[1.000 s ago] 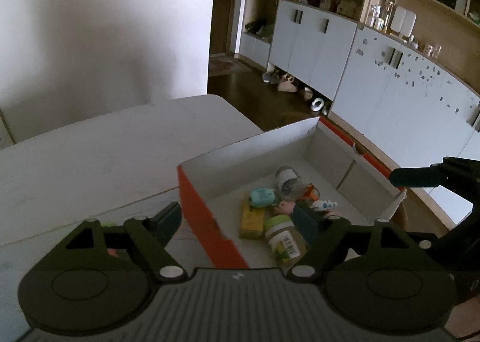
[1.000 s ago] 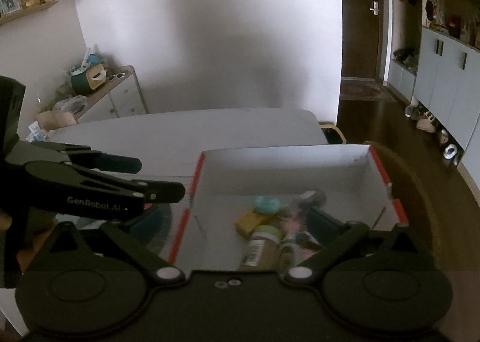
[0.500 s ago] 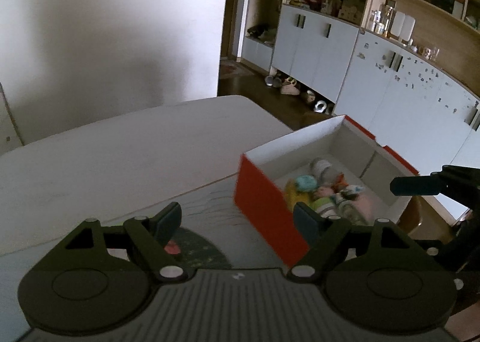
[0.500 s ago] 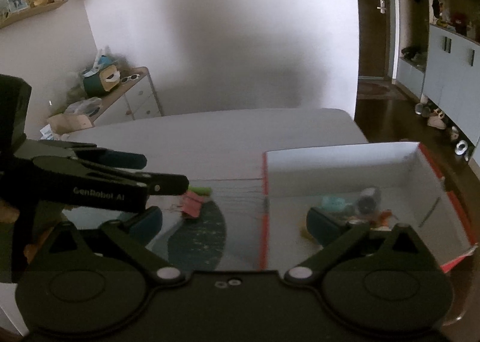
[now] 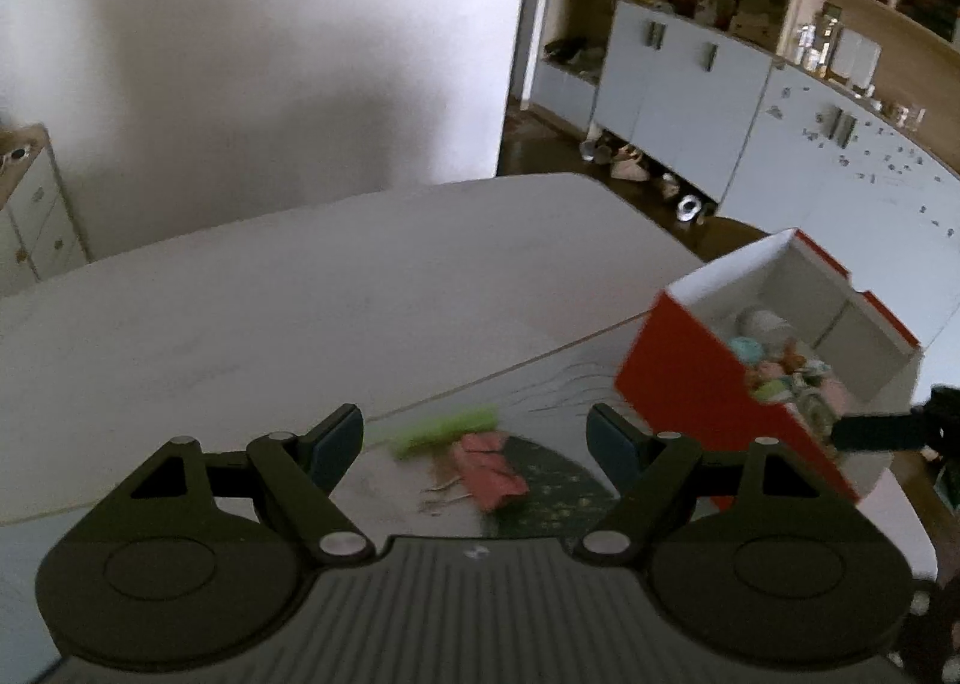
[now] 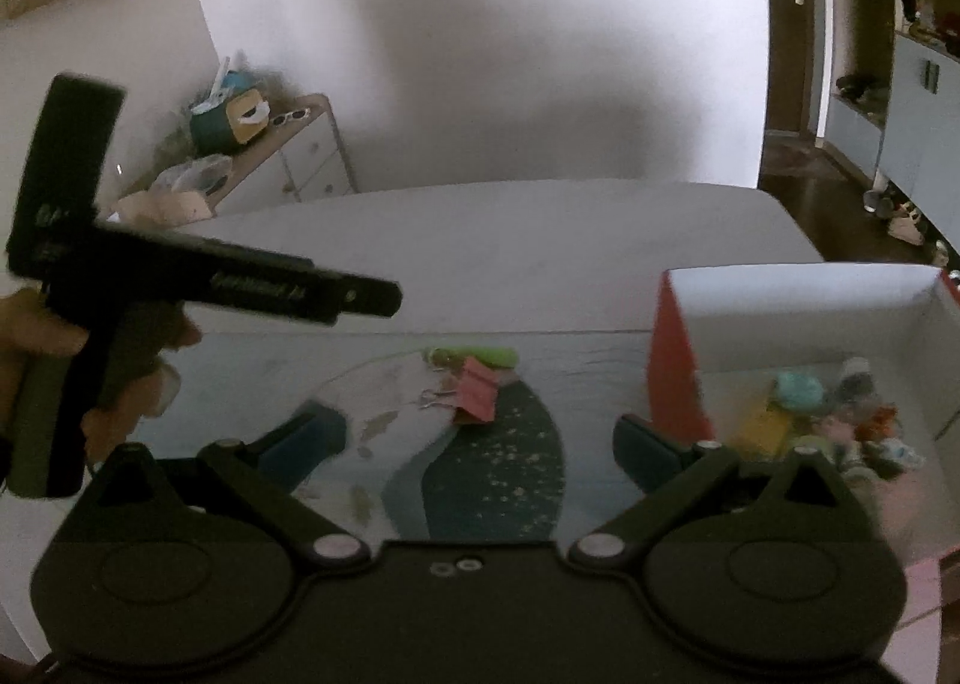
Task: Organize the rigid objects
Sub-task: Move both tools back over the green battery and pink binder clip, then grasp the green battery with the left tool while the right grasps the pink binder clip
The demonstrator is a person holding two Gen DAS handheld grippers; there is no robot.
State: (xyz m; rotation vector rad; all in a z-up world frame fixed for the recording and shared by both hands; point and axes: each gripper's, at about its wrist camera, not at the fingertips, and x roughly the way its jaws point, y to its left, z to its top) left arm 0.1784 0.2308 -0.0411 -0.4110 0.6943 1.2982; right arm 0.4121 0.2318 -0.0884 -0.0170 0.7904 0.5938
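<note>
A pink binder clip [image 5: 489,474] lies flat on the desk [image 5: 300,294], ahead of the left gripper [image 5: 477,441] and between the lines of its two fingers, a little nearer the right finger. Just beyond the clip, and touching or almost touching it, lies a green pen-like stick [image 5: 444,425], blurred in this view. Both rest on a patterned mat [image 6: 480,474] that covers the near part of the desk. The left gripper's fingers stand wide apart with nothing between them.

Seen from the right gripper [image 6: 480,435], the same clip [image 6: 477,396] lies ahead and roughly midway between its fingers, with the green stick [image 6: 480,355] just past it. This gripper's fingers are also spread wide and hold nothing.

A red and white box [image 5: 690,384] stands on the desk to the right of both grippers, beyond each right finger. Inside it a heap of small things [image 6: 840,420] lies against the near wall, too blurred to name singly.

A hand [image 6: 54,324] holds the left gripper's handle, off to the left of the right gripper
</note>
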